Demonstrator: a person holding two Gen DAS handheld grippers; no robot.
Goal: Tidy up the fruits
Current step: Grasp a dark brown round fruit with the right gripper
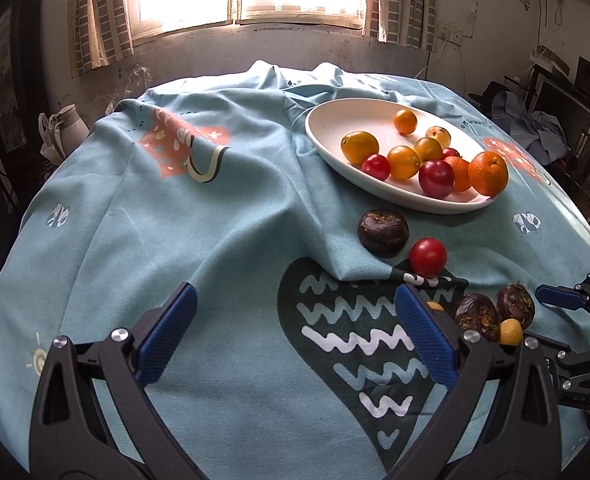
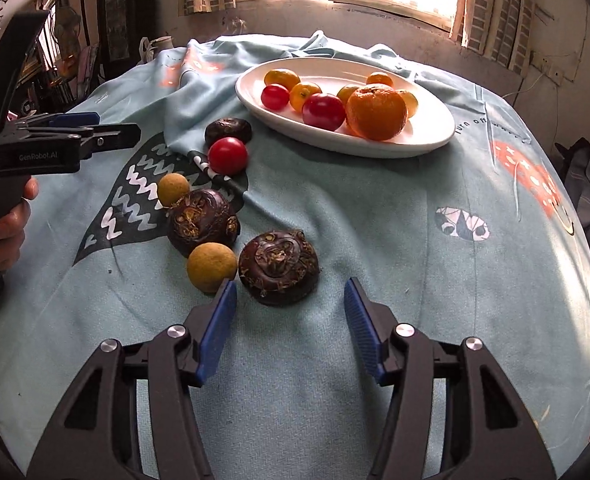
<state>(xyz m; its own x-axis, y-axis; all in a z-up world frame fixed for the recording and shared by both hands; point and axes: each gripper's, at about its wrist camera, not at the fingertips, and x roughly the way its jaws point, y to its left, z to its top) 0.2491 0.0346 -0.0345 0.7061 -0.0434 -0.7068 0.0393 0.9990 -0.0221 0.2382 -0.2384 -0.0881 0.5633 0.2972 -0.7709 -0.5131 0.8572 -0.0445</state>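
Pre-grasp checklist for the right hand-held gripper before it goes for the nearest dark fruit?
1. Right hand-held gripper open and empty: ok.
2. Nearest dark fruit lined up with the gap: ok, it lies just ahead of the fingertips and a little toward the left finger.
3. Gap wide enough for that fruit: cannot tell, looks close.
4. Neighbours clear: not ok, the tan round fruit sits right at the left fingertip and beside the dark fruit.
5. White plate has free room: ok, its near right end is bare.
6. Left hand-held gripper out of the way: ok, open and empty, off to the side.
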